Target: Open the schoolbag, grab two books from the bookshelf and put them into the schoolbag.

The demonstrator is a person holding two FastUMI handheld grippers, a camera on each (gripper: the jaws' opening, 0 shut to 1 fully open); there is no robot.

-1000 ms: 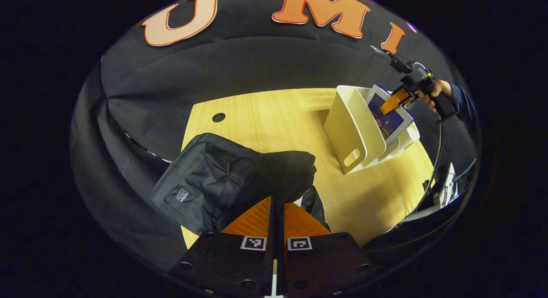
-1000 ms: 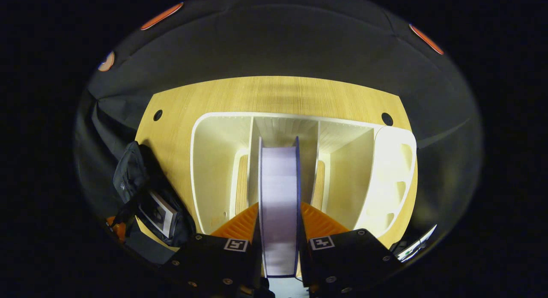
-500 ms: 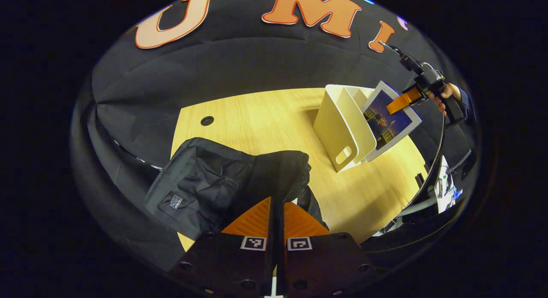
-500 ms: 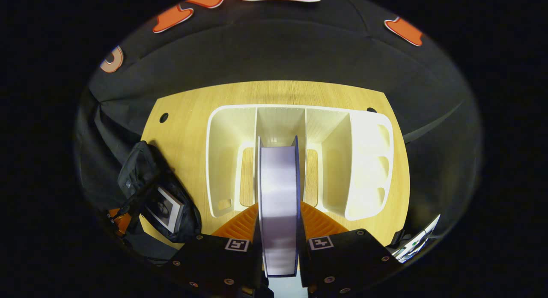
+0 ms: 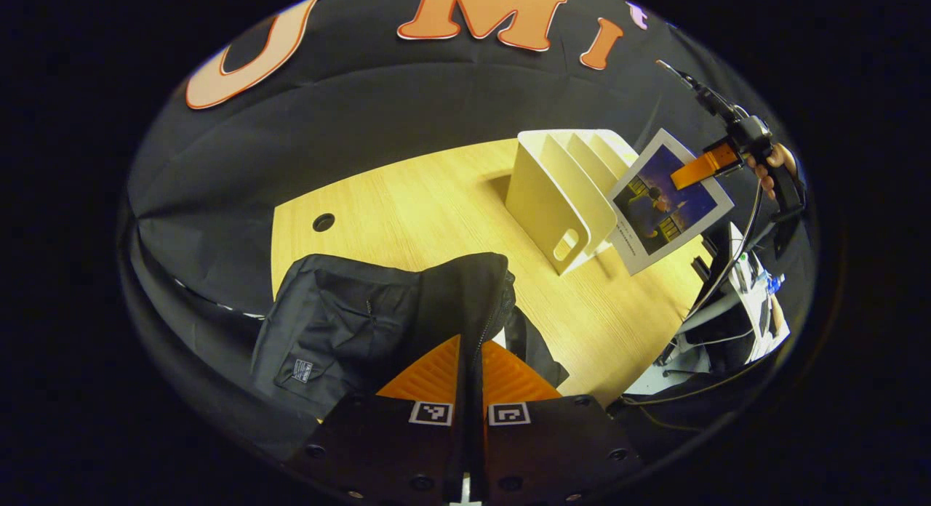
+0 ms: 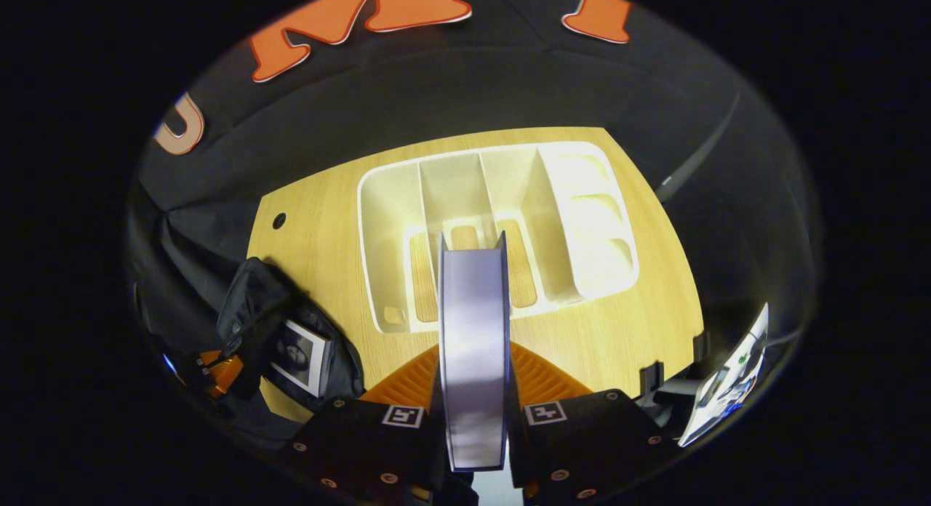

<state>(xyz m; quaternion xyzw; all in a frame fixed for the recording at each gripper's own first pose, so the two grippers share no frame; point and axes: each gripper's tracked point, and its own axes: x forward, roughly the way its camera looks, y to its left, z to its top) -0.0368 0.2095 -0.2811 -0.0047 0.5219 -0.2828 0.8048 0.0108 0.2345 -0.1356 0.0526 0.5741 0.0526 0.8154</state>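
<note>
Counting books: I make out two; one book (image 6: 473, 353) is pinched edge-on in my right gripper (image 6: 474, 379), and a second book (image 6: 298, 355) lies inside the open schoolbag (image 6: 251, 310)
Bookshelf: one white bookshelf (image 6: 494, 230) on the wooden table (image 6: 320, 222); I count four compartments, all bare as far as I can see
Schoolbag: one, black, lying on the table's near left corner in the left gripper view (image 5: 378, 317); well apart from the bookshelf (image 5: 560, 193)
Held book vs tool: in the left gripper view the book (image 5: 665, 201) hangs tilted from the right gripper (image 5: 702, 168), just beside the shelf's near end and above the table (image 5: 436, 208)
Right gripper state: both fingers pressed on the book's covers
Right hand: a hand (image 5: 774, 164) grips the handle, raised above the shelf
Left gripper (image 5: 469, 371): fingers pressed nearly together on the schoolbag's zipper edge; the fabric is dark, so I think it is pinched there
</note>
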